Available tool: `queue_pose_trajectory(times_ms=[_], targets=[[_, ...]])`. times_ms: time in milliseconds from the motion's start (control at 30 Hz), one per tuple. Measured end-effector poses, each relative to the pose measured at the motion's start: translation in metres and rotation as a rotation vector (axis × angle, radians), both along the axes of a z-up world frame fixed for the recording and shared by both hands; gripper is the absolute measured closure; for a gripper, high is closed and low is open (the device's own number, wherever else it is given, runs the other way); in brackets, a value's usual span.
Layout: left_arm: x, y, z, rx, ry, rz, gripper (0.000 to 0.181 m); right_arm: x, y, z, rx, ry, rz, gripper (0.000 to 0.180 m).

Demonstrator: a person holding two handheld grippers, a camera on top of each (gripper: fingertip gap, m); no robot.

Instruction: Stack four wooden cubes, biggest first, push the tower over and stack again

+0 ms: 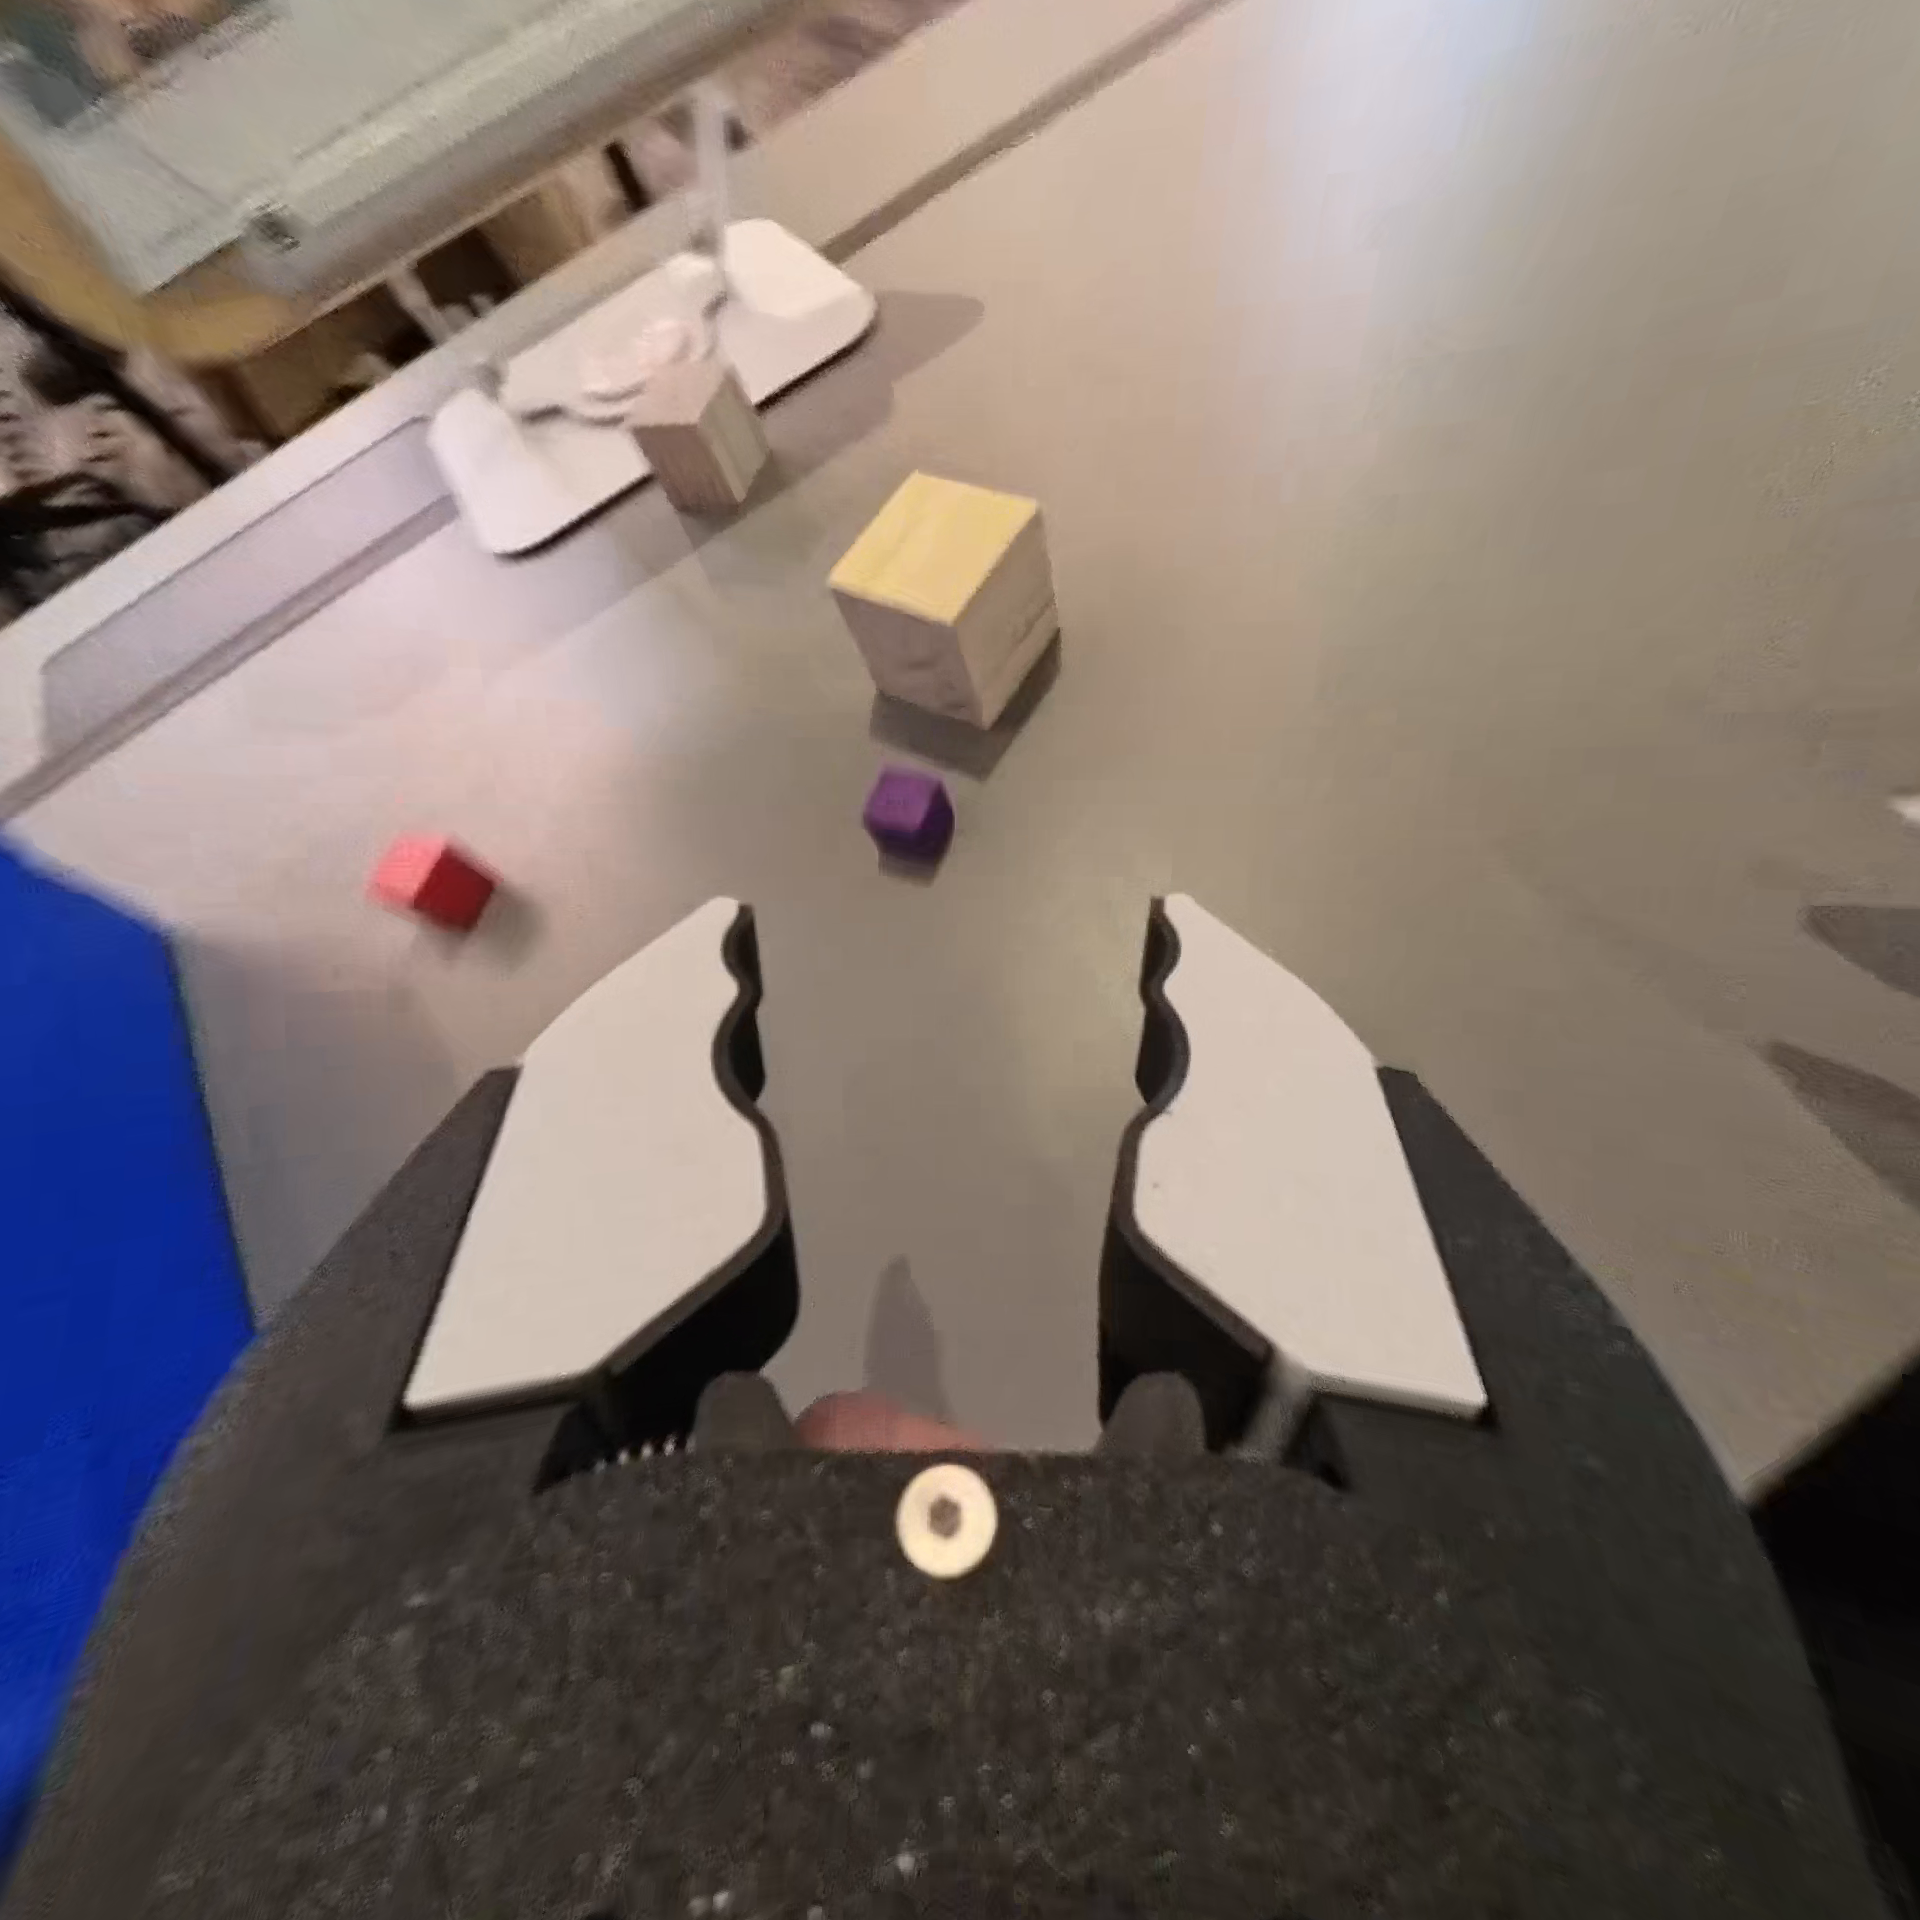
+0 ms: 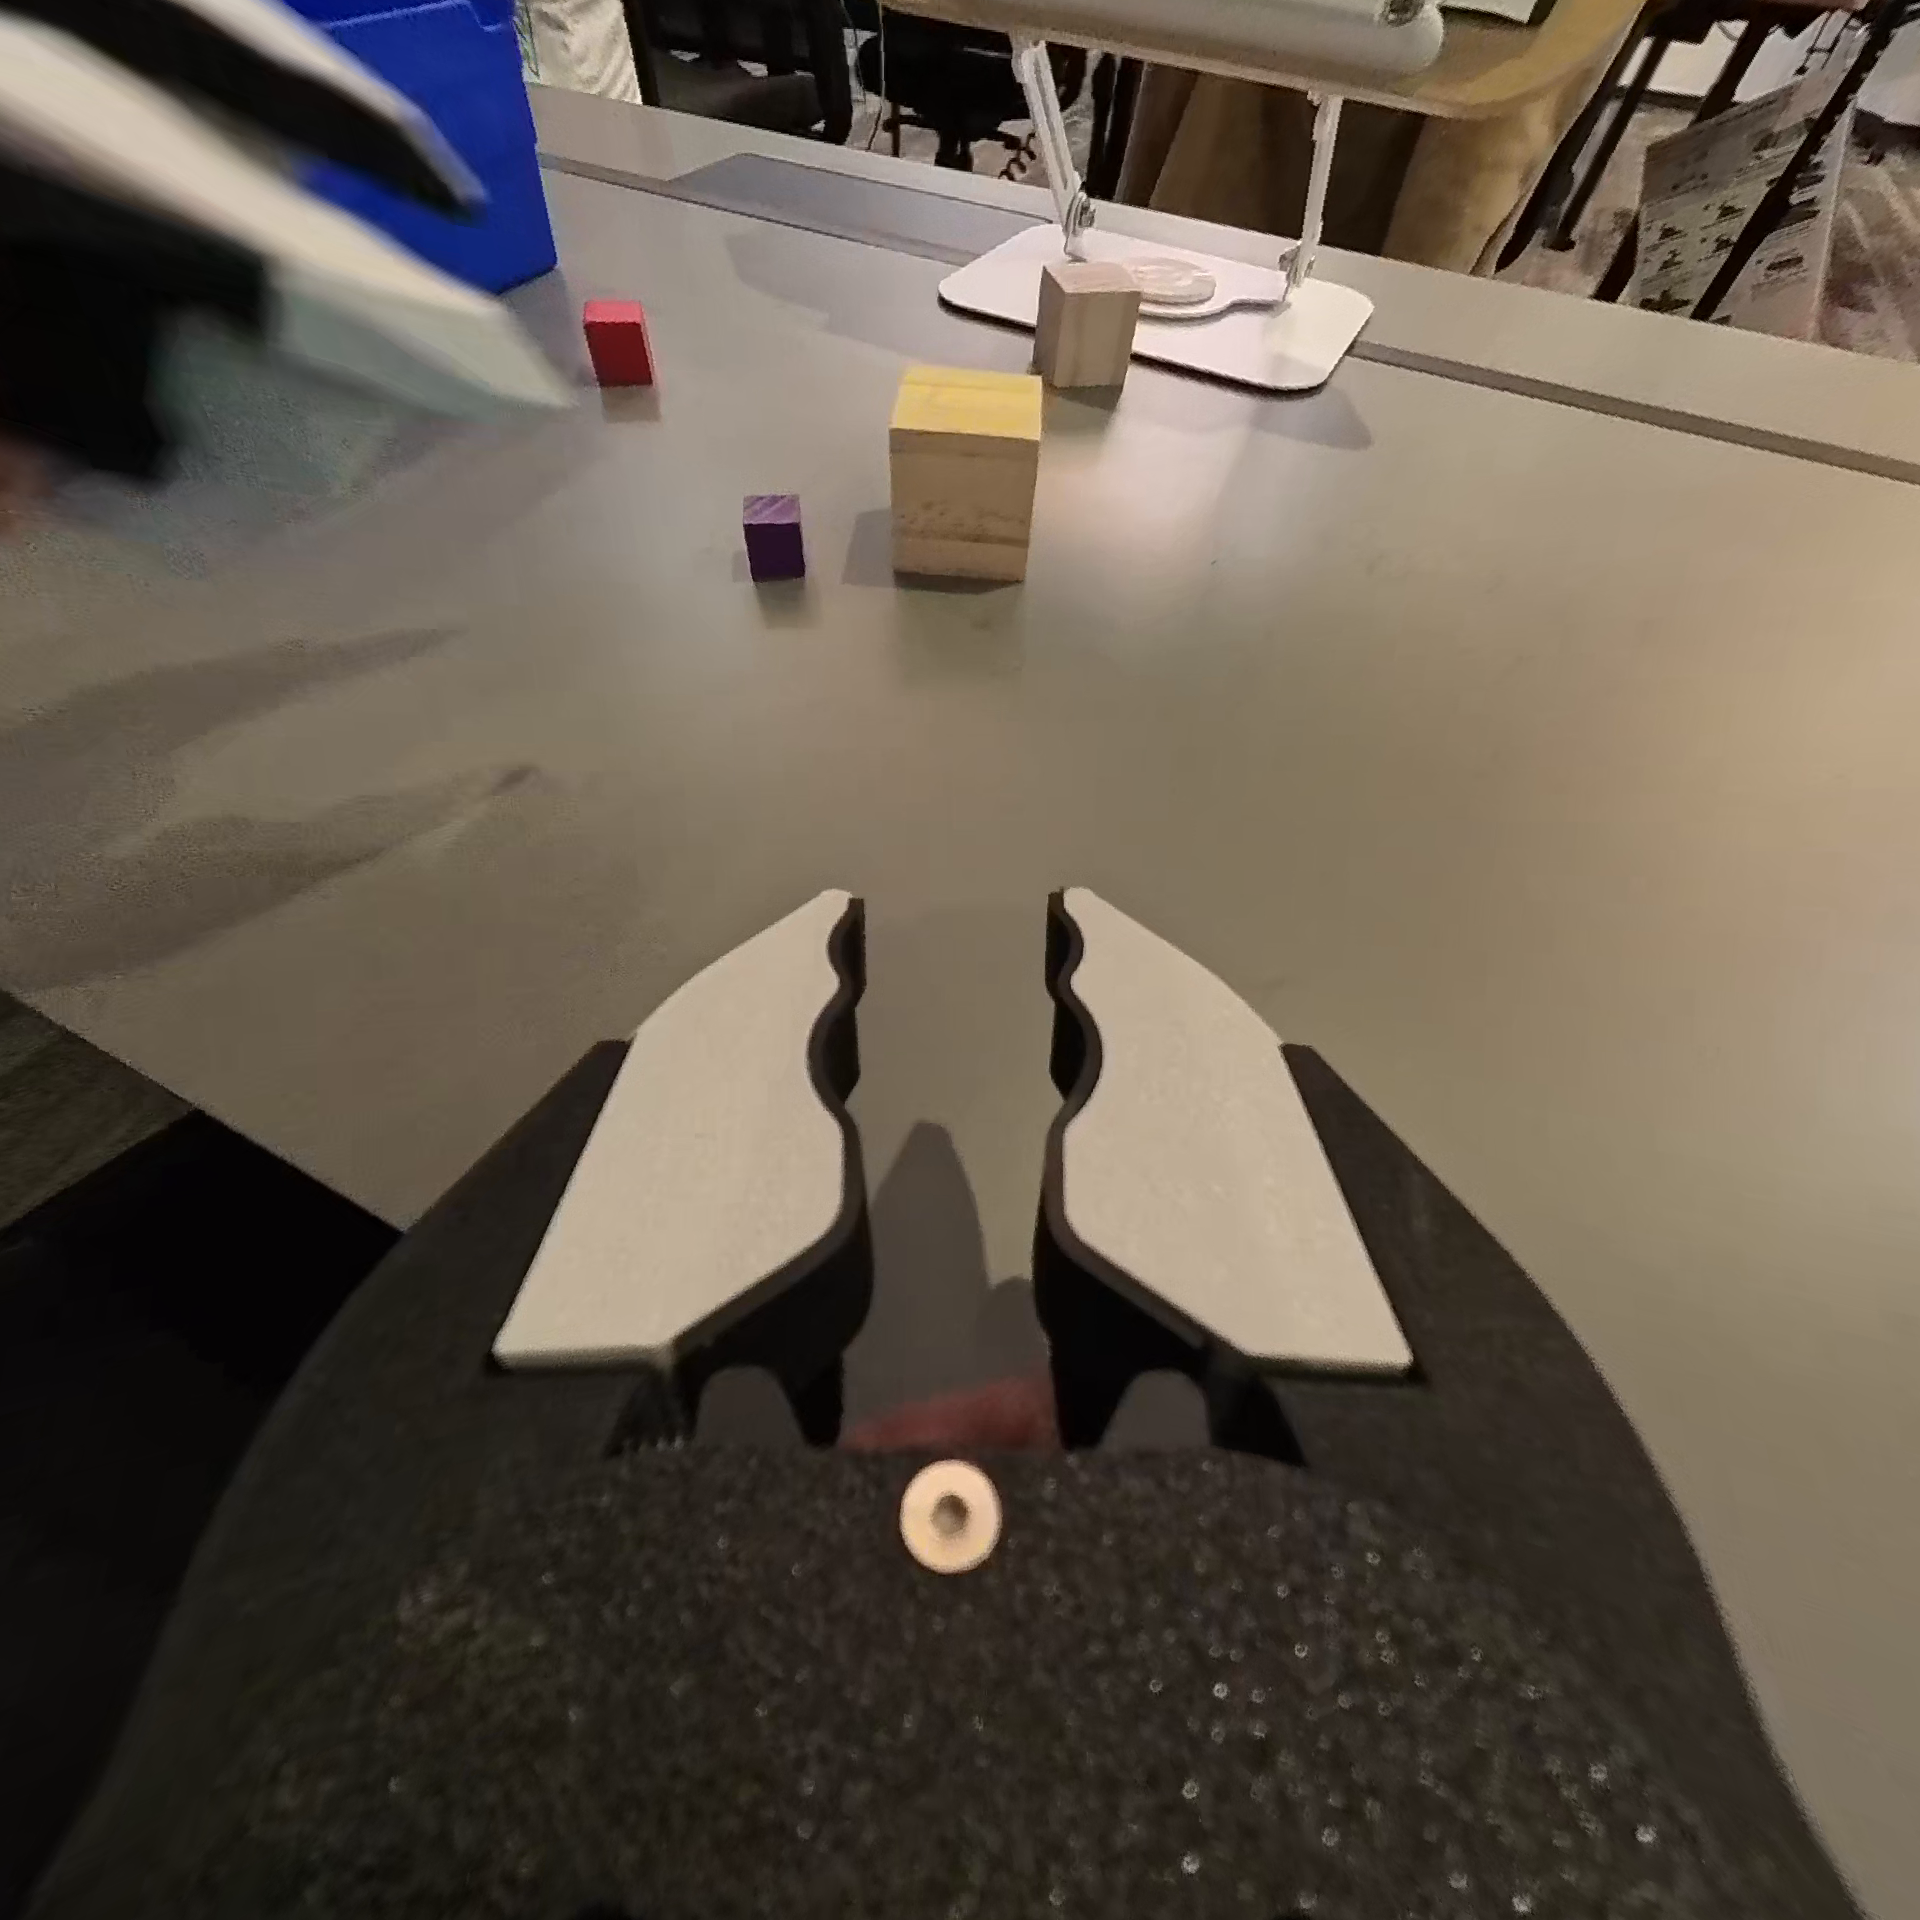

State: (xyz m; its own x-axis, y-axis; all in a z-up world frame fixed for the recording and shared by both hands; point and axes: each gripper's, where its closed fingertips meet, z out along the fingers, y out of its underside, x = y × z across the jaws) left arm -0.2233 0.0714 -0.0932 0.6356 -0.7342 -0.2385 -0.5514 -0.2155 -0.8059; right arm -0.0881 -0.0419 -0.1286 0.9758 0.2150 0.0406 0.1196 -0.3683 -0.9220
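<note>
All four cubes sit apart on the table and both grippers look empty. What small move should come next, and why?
Probably ease the left gripper forward over the purple cube toward the yellow-topped cube. Nothing is stacked, that cube looks biggest, so it should go first. It stands straight ahead of the open fingers, whose gap looks wide enough. The right gripper is farther back.

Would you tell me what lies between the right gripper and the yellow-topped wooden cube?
Nothing: in the right wrist view, only bare grey table separates the right gripper from the yellow-topped wooden cube.
</note>
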Motion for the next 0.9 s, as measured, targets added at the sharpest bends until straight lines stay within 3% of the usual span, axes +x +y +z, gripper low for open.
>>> queue_pose_trajectory(times_ms=[133, 300, 400, 600, 733, 900], targets=[[0.05, 0.069, -0.025, -0.15, 0.176, -0.191, 0.102, 0.0, -0.001, 0.002, 0.006, 0.013, 0.014, 0.148], [0.087, 0.101, -0.055, -0.243, 0.34, -0.351, 0.101, 0.002, -0.002, 0.001, 0.024, -0.048, 0.015, 0.148], [0.088, 0.109, -0.073, -0.229, 0.475, -0.395, 0.117, 0.002, -0.004, -0.002, 0.019, -0.053, 0.021, 0.148], [0.079, 0.084, -0.061, -0.281, 0.553, -0.604, 0.12, 0.0, -0.007, 0.003, 0.026, -0.046, 0.031, 0.149], [0.081, 0.048, -0.047, -0.233, 0.484, -0.748, 0.12, 0.0, -0.007, 0.007, 0.04, -0.056, 0.036, 0.15], [0.076, 0.029, -0.063, -0.153, 0.539, -0.822, 0.12, -0.004, -0.006, 0.003, 0.028, -0.059, 0.045, 0.15]])
